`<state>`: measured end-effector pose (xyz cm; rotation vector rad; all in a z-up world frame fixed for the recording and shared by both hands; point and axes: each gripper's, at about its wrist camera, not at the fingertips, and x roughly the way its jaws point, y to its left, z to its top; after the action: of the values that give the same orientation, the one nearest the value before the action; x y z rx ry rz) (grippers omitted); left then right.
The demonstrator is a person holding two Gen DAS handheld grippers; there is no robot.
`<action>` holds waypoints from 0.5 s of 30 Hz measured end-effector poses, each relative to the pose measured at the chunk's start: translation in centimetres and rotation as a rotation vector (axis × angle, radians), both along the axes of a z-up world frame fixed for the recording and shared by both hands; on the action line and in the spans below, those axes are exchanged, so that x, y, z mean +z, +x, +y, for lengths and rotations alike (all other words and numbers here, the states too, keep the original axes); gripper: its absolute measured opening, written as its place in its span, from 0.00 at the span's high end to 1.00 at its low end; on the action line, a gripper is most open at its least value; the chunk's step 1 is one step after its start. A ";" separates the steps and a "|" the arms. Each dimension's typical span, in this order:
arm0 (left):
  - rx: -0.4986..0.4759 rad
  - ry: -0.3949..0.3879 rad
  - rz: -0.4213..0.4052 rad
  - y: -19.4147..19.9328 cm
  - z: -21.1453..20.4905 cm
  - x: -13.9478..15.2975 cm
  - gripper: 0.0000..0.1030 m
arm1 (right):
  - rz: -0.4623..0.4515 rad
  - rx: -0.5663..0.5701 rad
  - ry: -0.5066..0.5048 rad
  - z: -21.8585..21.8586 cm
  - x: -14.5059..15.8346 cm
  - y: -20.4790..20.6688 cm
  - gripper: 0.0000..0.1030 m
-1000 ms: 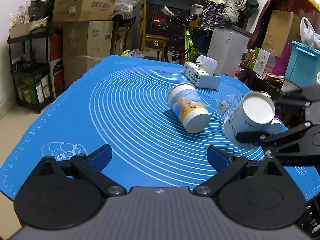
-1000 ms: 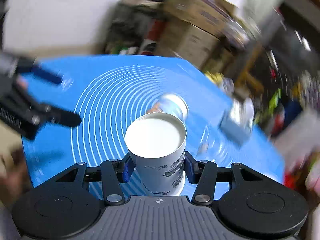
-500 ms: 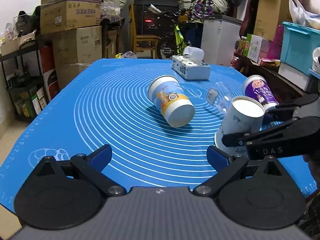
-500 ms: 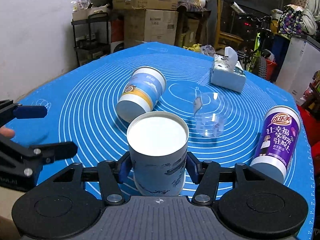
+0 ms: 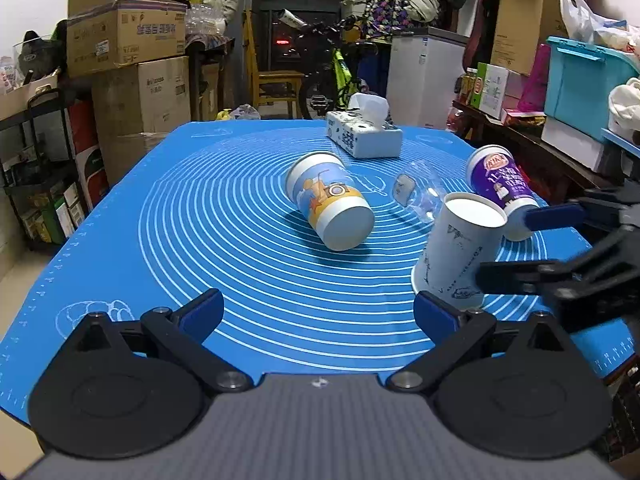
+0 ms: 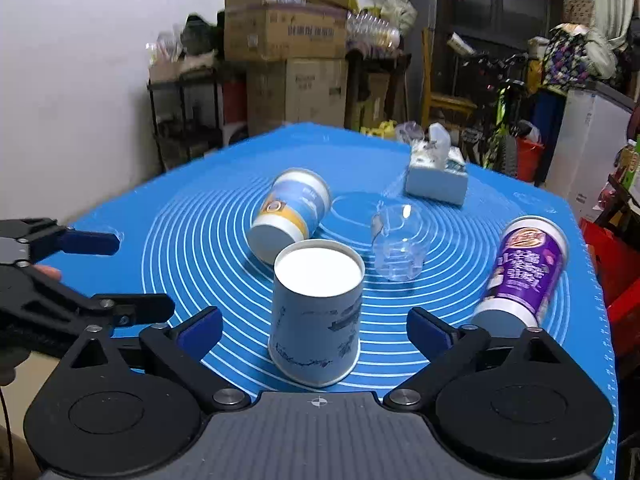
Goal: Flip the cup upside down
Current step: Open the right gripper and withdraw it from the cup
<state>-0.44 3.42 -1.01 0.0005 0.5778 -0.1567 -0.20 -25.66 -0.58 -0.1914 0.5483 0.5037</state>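
White cup [image 6: 318,316]: stands upside down on the blue mat [image 6: 224,184], wide rim down, flat base up — directly ahead of the right gripper, between its two fingers but touching neither.
Right gripper [image 6: 316,326]: released, jaws spread wide, a clear gap on each side of the white cup.
Left gripper [image 5: 316,314]: open and empty, hovering over the near edge of the mat; the white cup [image 5: 460,248] sits ahead of it and to its right, just beyond its right fingertip.
Blue-and-yellow cup [image 6: 290,216]: lies on its side just beyond the white cup, slightly left of the right gripper's centre line.
Clear plastic cup [image 6: 396,240]: on its side ahead and a little right of the right gripper, near the white cup.
Purple cup [image 6: 524,268]: lying on its side to the right, beside the right gripper's right finger.
Tissue box [image 6: 436,176]: far ahead — well beyond the cups, near the mat's far edge.
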 end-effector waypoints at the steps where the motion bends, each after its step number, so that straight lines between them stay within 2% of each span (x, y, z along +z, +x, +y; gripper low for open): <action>1: 0.008 -0.003 -0.001 0.0 0.1 0.0 0.03 | -0.010 -0.010 0.008 -0.3 -0.1 -0.3 0.02; 10: 0.035 0.021 -0.016 -0.1 -0.1 -0.1 0.03 | -0.005 -0.142 0.160 -4.0 -1.6 -0.4 0.02; 15: 0.029 0.041 -0.020 -0.2 -0.8 -0.4 0.03 | -0.024 -0.161 0.160 -4.4 -2.0 -0.9 0.02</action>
<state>-0.68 2.67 -1.36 0.0340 0.5605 -0.1168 -1.06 -30.11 -2.56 -0.0005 0.4934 0.3861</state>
